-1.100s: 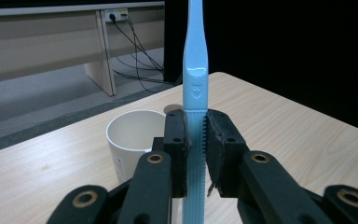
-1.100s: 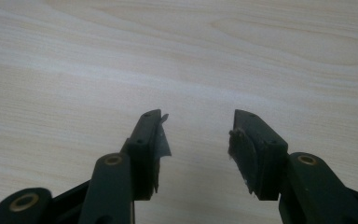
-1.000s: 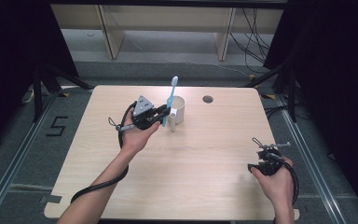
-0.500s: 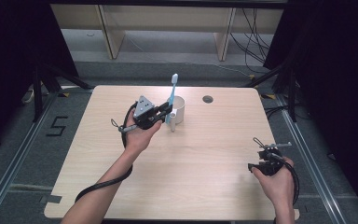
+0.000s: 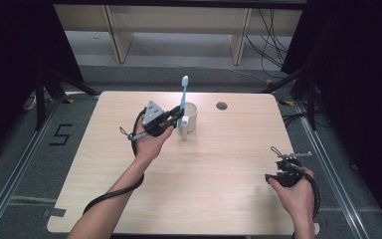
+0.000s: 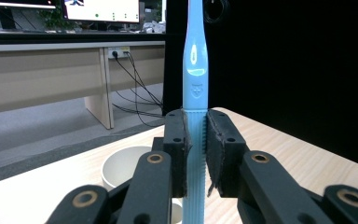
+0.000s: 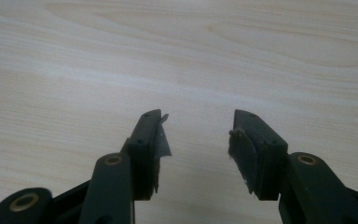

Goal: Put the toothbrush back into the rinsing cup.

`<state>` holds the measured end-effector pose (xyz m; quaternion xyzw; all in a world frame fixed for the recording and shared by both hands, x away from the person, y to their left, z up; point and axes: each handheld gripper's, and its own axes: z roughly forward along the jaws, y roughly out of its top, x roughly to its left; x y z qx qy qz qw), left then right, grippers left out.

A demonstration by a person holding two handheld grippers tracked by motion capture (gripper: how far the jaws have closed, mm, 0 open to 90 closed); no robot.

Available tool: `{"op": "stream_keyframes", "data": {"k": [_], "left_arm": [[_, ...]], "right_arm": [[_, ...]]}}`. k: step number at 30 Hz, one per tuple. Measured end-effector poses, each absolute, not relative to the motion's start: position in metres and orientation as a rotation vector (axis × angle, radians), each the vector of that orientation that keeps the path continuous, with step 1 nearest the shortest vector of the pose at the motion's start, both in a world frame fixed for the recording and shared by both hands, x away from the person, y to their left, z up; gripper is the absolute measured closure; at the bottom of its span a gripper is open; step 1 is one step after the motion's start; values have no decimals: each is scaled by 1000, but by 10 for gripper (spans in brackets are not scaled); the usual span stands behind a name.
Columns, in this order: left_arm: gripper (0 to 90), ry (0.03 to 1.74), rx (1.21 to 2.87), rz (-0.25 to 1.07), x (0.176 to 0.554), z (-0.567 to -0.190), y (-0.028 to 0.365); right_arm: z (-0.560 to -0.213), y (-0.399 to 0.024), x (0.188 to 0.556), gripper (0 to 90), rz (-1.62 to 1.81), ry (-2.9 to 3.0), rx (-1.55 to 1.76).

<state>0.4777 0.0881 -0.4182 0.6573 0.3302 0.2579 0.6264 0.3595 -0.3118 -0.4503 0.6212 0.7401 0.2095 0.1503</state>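
Toothbrush (image 5: 183, 102) upright, clamped in the left gripper (image 5: 177, 119), just beside the cup (image 5: 190, 117) at the table's (image 5: 219, 199) far middle. Right gripper (image 5: 289, 167) lies well apart, near the right edge.

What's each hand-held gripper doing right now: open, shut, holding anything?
Left hand-held gripper: shut on the blue toothbrush, held upright beside the white cup.
Right hand-held gripper: open, nothing between its jaws, over the wooden table.
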Motion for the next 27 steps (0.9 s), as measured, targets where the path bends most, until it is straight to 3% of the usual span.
{"op": "stream_keyframes", "data": {"k": [27], "left_arm": [[786, 783, 1465, 612, 488, -423, 85]], "right_arm": [[-449, -310, 358, 540, 602, 2092, 1834]]}}
